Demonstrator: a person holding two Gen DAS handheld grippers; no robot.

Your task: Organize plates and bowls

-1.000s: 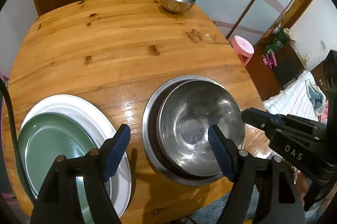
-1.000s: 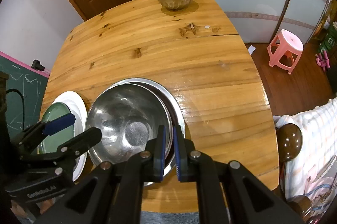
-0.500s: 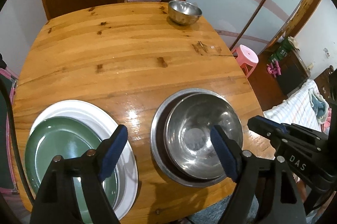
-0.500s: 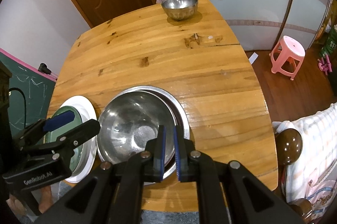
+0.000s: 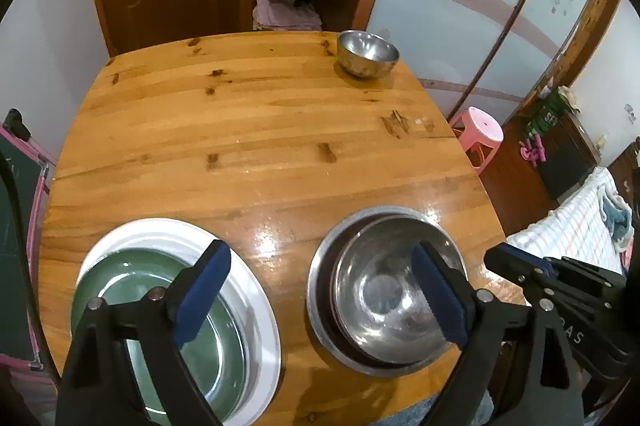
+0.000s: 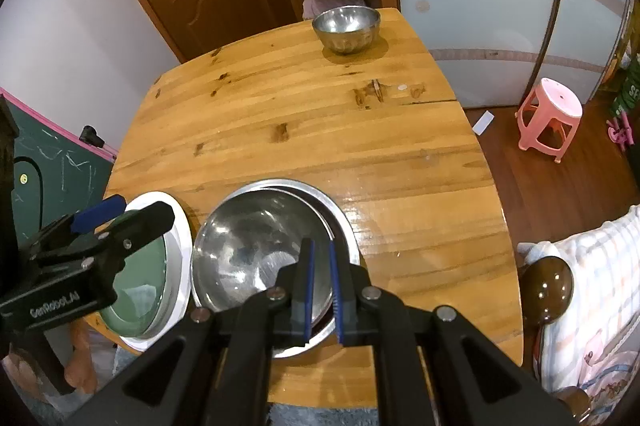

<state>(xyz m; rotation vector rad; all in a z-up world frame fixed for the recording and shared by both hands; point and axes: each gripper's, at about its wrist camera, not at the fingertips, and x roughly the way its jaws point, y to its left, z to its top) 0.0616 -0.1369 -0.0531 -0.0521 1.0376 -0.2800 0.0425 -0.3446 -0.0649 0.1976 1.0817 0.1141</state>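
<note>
So the left claw (image 5: pixel 320 296) is spread really wide and its jaws are opening more right now, with nothing between them. It just hangs above the near edge of the wooden surface (image 5: pixel 256 129), one blue pad (image 5: pixel 204 290) over the plates and the other over the bowls, not touching either.

The right claw (image 6: pixel 322 280) is pinched together, only a thin slit between its pads, and nothing is caught in it. It sits over the near rim of the bowl stack; whether it touches the rim I can't tell.

Where the dishes are: a green plate (image 5: pixel 120 290) sits inside a bigger white plate (image 5: pixel 248 290) at the near left. Just beside that, a shiny steel bowl (image 5: pixel 384 294) is nested in a wider steel bowl (image 5: pixel 320 290). One small steel bowl (image 5: pixel 367 53) is off on its own at the far edge of the surface, well apart from the rest.

A pink stool (image 6: pixel 550 113) stands on the floor off to the right.
</note>
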